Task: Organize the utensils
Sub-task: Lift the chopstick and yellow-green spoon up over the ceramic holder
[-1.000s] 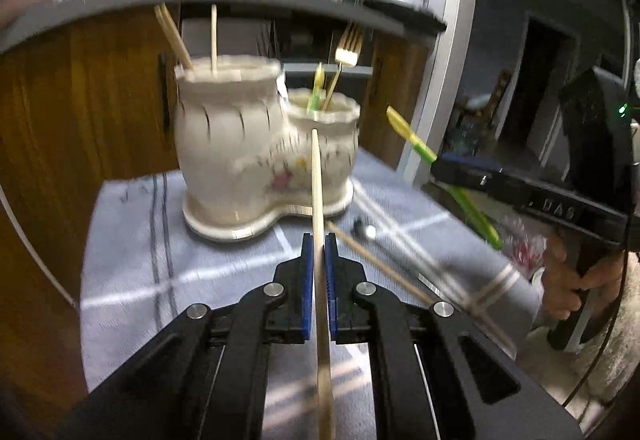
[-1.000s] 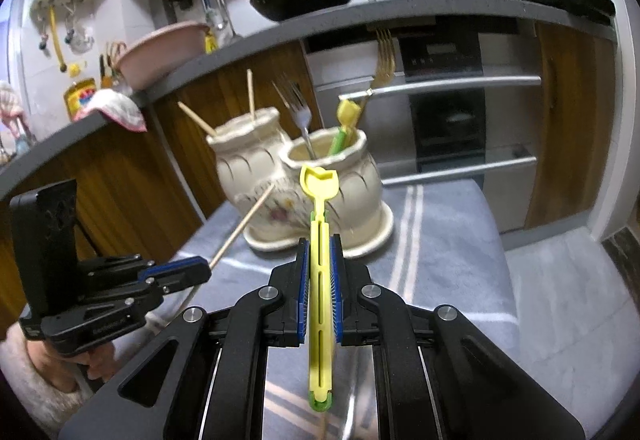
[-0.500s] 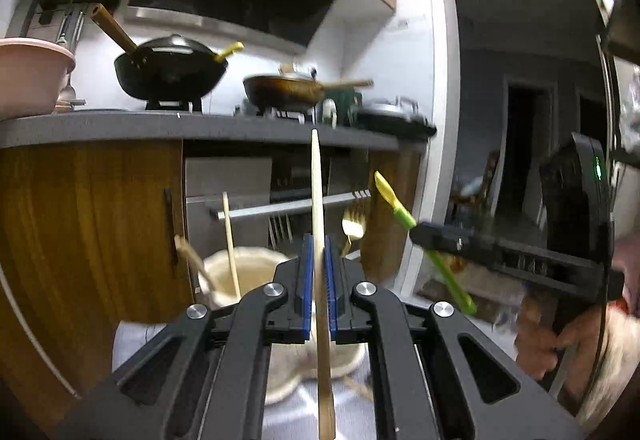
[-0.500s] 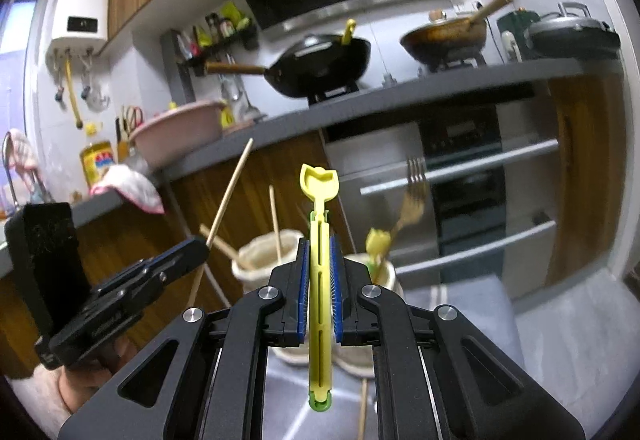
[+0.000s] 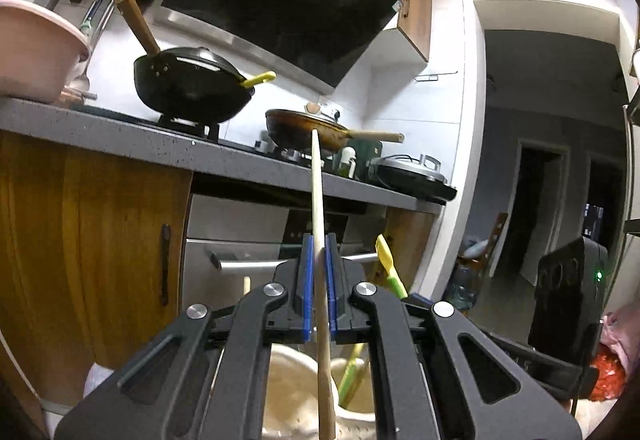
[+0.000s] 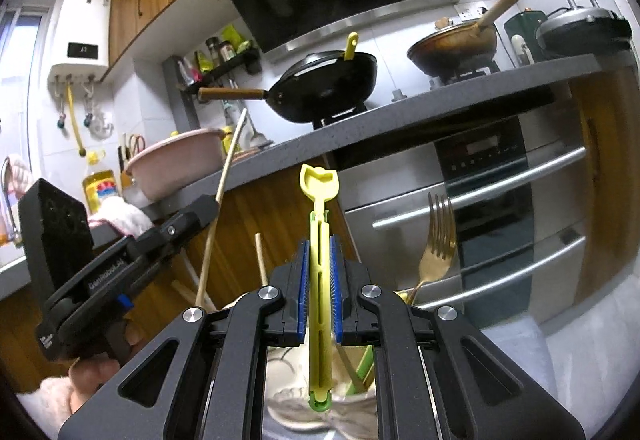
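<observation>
My left gripper [image 5: 319, 244] is shut on a wooden chopstick [image 5: 318, 208] that stands upright, its lower end over the cream ceramic utensil holder [image 5: 292, 392]. My right gripper [image 6: 319, 246] is shut on a yellow-green plastic utensil [image 6: 320, 224], held upright above the same holder [image 6: 288, 368]. The holder has two cups; a gold fork [image 6: 438, 236] and chopsticks [image 6: 261, 258] stand in it. The left gripper with its chopstick [image 6: 224, 192] shows at the left of the right wrist view. The right gripper's utensil [image 5: 388, 268] shows in the left wrist view.
A grey kitchen counter [image 5: 120, 136] with a black wok [image 5: 192, 84], a brown pan [image 5: 308, 128] and a pink basin [image 6: 180, 160] runs behind. Wooden cabinet doors [image 5: 88, 240] and an oven [image 6: 500, 208] stand below it. A doorway [image 5: 536, 216] opens at the right.
Both grippers have lifted and tilted up with their utensils, from table level to above the holder. The table and cloth have dropped out of view.
</observation>
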Available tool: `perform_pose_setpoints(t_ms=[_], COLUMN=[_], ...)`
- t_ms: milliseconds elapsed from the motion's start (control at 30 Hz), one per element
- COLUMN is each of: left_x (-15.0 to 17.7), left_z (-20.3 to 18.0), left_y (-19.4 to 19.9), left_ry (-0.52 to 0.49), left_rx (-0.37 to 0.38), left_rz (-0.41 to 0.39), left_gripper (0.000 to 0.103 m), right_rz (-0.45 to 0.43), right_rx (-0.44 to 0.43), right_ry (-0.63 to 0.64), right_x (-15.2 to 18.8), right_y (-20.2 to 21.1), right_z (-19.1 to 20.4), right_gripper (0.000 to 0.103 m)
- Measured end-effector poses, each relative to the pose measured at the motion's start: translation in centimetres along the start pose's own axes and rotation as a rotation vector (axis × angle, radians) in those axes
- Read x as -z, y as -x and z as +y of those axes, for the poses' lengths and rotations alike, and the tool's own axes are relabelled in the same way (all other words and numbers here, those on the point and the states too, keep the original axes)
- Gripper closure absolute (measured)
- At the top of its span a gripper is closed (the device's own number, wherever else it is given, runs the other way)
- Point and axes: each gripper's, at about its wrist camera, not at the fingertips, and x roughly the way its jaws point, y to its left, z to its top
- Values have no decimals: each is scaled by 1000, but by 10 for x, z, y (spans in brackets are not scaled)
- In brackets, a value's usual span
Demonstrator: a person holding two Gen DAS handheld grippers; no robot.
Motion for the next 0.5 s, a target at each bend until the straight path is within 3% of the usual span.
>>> perform_pose_setpoints(t_ms=[200,500], left_x=[8,22], left_z=[-4,-14], left_y=[-17,-12], left_ry=[-73,-195], left_rx=[-56,-91], left_rz=[-5,-39], left_gripper=[97,97], right_rz=[-6,-12], right_rx=[-1,9], right_ry=[1,20], right_x=[9,20], right_y=[-15,-24], right_z=[-3,-2], right_gripper=[92,92])
